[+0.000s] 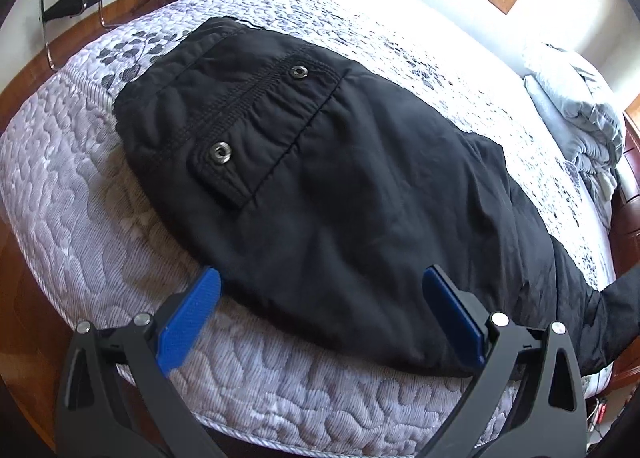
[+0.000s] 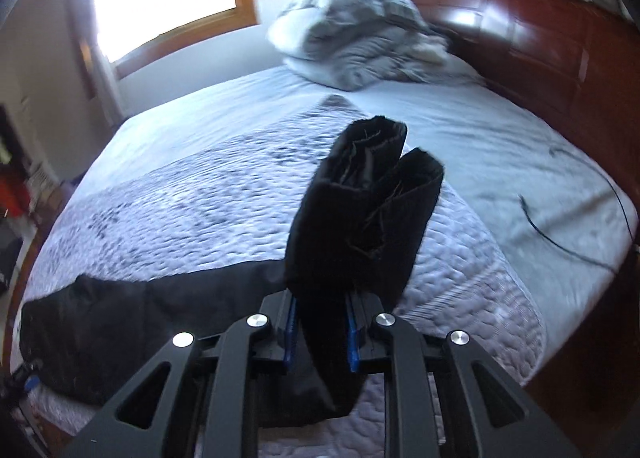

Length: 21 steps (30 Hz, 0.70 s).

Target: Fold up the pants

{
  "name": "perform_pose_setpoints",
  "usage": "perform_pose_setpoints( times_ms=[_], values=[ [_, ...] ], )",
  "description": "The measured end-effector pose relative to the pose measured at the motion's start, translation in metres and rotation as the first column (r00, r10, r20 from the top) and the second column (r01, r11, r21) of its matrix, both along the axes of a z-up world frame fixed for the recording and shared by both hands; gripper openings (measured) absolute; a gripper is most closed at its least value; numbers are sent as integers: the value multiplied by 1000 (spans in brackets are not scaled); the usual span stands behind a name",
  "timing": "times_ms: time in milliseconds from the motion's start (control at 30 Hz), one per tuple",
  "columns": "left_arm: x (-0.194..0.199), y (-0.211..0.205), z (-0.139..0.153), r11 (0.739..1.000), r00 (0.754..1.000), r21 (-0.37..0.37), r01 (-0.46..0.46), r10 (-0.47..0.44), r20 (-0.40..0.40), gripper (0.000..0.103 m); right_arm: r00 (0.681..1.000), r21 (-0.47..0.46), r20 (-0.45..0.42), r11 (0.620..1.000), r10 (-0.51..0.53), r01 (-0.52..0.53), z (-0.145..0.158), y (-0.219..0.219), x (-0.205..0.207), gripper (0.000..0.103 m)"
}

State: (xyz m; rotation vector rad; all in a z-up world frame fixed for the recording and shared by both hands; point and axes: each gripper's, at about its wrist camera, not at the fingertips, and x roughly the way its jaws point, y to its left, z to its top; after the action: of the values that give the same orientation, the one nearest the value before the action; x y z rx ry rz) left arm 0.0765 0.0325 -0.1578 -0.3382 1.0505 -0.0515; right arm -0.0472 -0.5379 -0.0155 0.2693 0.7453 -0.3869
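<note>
I see black pants (image 1: 320, 186) | waistband toward 11 o'clock, flat on bed | leg cuffs (image 2: 376, 194) lifted, clamped

left gripper (image 1: 322, 290): jaws spread wide | right gripper (image 2: 322, 332): clamped on pants (image 2: 360, 218)

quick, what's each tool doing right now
Left tool: open, holding nothing, at the near edge of the black pants on the bed.
Right tool: closed on the pants' leg ends, lifted off the bed.
</note>
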Motion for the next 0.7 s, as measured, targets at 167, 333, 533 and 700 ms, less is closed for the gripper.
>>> perform_pose_setpoints(
  times_ms=[167,333,533,700],
  values=[
    [-6,13,0,1000,1000,-22,-20,20,-1,101,988,-54,-24,987,151,-153,0,65,25,19],
    [-13,27,1,998,999,-39,-44,44,-2,101,959,-24,-69,960,276,-278,-18,116,46,19],
    [-17,39,1,997,998,-51,-66,65,-5,101,905,9,-145,915,401,-404,-50,169,60,19],
    [-18,41,2,997,998,-53,-61,61,-4,101,866,-13,-221,886,449,-463,-77,202,63,19]
  ],
)
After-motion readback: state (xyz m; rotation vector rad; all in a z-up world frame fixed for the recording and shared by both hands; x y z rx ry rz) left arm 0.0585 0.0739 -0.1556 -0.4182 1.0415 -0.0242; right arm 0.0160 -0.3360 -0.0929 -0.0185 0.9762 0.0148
